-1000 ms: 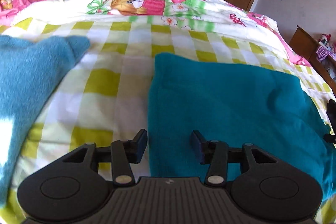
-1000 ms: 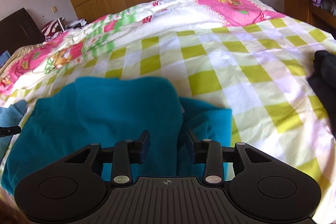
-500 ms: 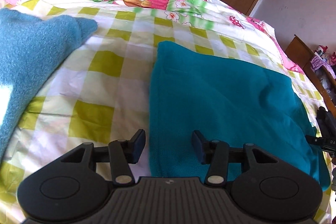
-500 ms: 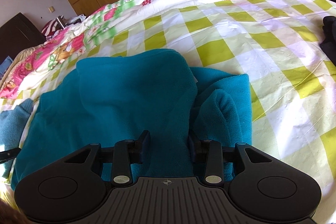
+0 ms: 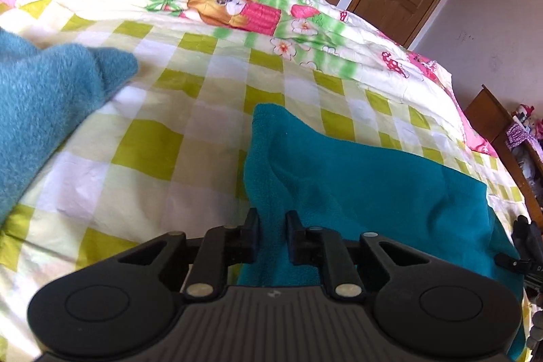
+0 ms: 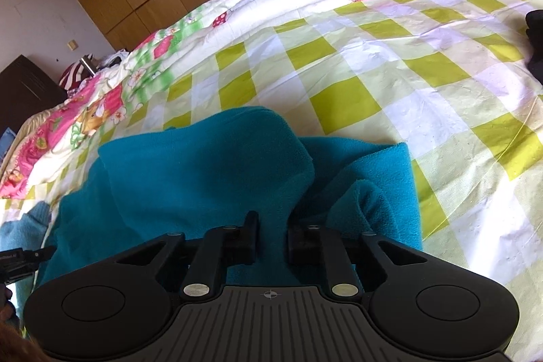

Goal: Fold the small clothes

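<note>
Both grippers have just squeezed in on the teal fleece cloth point(image 5: 356, 178), which was lying loose between their open jaws a moment ago. The left gripper point(image 5: 272, 228) now pinches the cloth's left edge, and the fabric stands up in a little ridge between its jaws. The right gripper point(image 6: 271, 229) pinches a fold of the same cloth, near its right side, and a soft bump of fleece sits just to the right of its jaws. The cloth lies on the bed point(image 5: 163, 151), on a sheet with green and white squares. A second, paler blue fuzzy cloth point(image 5: 44, 104) lies well apart on the left. Something dark point(image 6: 536, 43) lies at the far right edge of the bed; I cannot tell what it is.
</note>
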`<state>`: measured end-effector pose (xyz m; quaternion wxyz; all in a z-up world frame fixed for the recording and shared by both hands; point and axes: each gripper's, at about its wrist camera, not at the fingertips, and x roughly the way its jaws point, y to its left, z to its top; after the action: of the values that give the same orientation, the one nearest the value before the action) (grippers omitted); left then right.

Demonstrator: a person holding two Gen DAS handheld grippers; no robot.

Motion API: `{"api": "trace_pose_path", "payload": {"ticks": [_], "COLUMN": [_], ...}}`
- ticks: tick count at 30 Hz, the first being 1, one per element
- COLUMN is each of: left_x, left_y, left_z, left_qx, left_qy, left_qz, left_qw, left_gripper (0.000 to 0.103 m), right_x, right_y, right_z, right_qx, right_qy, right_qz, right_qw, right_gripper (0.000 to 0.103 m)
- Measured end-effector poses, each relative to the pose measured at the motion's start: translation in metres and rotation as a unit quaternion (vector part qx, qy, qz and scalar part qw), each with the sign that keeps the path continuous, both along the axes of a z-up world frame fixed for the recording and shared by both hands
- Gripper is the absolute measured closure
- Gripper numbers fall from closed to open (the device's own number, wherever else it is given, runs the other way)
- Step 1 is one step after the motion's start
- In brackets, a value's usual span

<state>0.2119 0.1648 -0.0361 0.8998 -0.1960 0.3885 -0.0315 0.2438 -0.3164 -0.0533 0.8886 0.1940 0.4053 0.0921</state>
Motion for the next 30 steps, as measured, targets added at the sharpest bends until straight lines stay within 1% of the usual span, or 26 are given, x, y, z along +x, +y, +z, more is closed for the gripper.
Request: {"api": "trace_pose_path", "payload": {"ticks": [1, 2, 4, 6, 7, 9, 10, 11, 13, 14, 15, 16, 17, 18, 19, 20, 21, 22, 24, 25, 27, 29, 30], "left_x": [-0.006, -0.012, -0.024, -0.041, -0.048, -0.057, -0.056, -0.052, -0.042, -0.04, -0.041, -0.044, -0.047, -0.052, -0.057, -0.061, -0.066, -0.069, -0.073, -0.076, -0.083, -0.093, -0.099], "left_y": [0.0, 0.0, 0.003, 0.002, 0.0, -0.003, -0.003, -0.002, -0.001, 0.0, 0.001, 0.0, 0.0, -0.002, -0.003, -0.004, -0.005, -0.005, -0.006, -0.006, -0.005, -0.003, -0.001], "left_z": [0.006, 0.013, 0.027, 0.041, 0.047, 0.049, 0.043, 0.032, 0.006, -0.004, -0.011, -0.013, -0.011, -0.007, -0.004, -0.002, -0.001, -0.002, -0.005, -0.004, 0.003, 0.009, 0.01], "left_qx": [-0.001, -0.003, -0.022, -0.045, -0.045, -0.04, -0.044, -0.043, -0.023, -0.025, -0.037, -0.044, -0.042, -0.035, -0.031, -0.028, -0.026, -0.025, -0.019, -0.018, -0.015, -0.004, -0.002], "left_qy": [-0.007, -0.013, -0.024, -0.033, -0.036, -0.031, -0.022, -0.004, 0.032, 0.046, 0.051, 0.051, 0.046, 0.036, 0.029, 0.028, 0.031, 0.034, 0.046, 0.049, 0.041, 0.038, 0.039], "left_qz": [-0.001, 0.0, -0.001, -0.008, -0.013, -0.02, -0.018, -0.008, 0.011, 0.017, 0.019, 0.016, 0.013, 0.006, -0.001, -0.005, -0.01, -0.017, -0.01, -0.007, -0.011, -0.008, -0.008], "left_qw": [1.0, 0.9999, 0.9995, 0.9984, 0.9983, 0.9985, 0.9986, 0.9991, 0.9992, 0.9985, 0.9978, 0.9976, 0.9979, 0.9987, 0.9991, 0.9992, 0.9991, 0.999, 0.9987, 0.9986, 0.999, 0.9992, 0.9992], "left_gripper": [0.077, 0.081, 0.082, 0.082, 0.082, 0.082, 0.082, 0.082, 0.081, 0.08, 0.08, 0.079, 0.076, 0.068, 0.061, 0.043, 0.032, 0.031, 0.031, 0.031, 0.032, 0.032, 0.032], "right_x": [-0.005, -0.011, -0.024, -0.038, -0.045, -0.061, -0.068, -0.072, -0.067, -0.059, -0.052, -0.045, -0.042, -0.043, -0.045, -0.047, -0.049, -0.049, -0.048, -0.051, -0.058, -0.07, -0.077], "right_y": [-0.001, 0.0, 0.001, -0.003, -0.005, -0.009, -0.011, -0.011, -0.01, -0.008, -0.008, -0.008, -0.008, -0.009, -0.011, -0.013, -0.013, -0.012, -0.008, -0.006, -0.005, -0.004, -0.004], "right_z": [0.006, 0.012, 0.028, 0.045, 0.053, 0.071, 0.076, 0.079, 0.066, 0.05, 0.034, 0.013, -0.001, -0.008, -0.008, -0.004, -0.001, 0.001, 0.001, 0.001, 0.003, 0.013, 0.017], "right_qx": [-0.002, -0.008, -0.005, 0.015, 0.026, 0.039, 0.041, 0.039, 0.023, 0.004, -0.009, -0.018, -0.017, -0.011, -0.001, 0.012, 0.022, 0.02, 0.011, 0.009, 0.005, 0.002, -0.004], "right_qy": [-0.011, -0.024, -0.046, -0.06, -0.063, -0.07, -0.073, -0.073, -0.048, -0.023, 0.001, 0.034, 0.053, 0.055, 0.049, 0.042, 0.033, 0.029, 0.03, 0.028, 0.024, 0.014, 0.009], "right_qz": [0.002, 0.007, 0.018, 0.023, 0.024, 0.025, 0.026, 0.026, 0.024, 0.025, 0.025, 0.012, 0.01, 0.007, -0.002, -0.002, 0.002, 0.007, 0.022, 0.024, 0.02, 0.025, 0.027], "right_qw": [1.0, 1.0, 0.999, 0.998, 0.997, 0.996, 0.996, 0.996, 0.998, 0.999, 1.0, 0.999, 0.998, 0.998, 0.999, 0.999, 0.999, 0.999, 0.999, 0.999, 0.999, 1.0, 1.0], "right_gripper": [0.096, 0.097, 0.097, 0.097, 0.097, 0.097, 0.097, 0.097, 0.097, 0.096, 0.094, 0.091, 0.09, 0.09, 0.089, 0.086, 0.082, 0.079, 0.07, 0.069, 0.068, 0.068, 0.065]}}
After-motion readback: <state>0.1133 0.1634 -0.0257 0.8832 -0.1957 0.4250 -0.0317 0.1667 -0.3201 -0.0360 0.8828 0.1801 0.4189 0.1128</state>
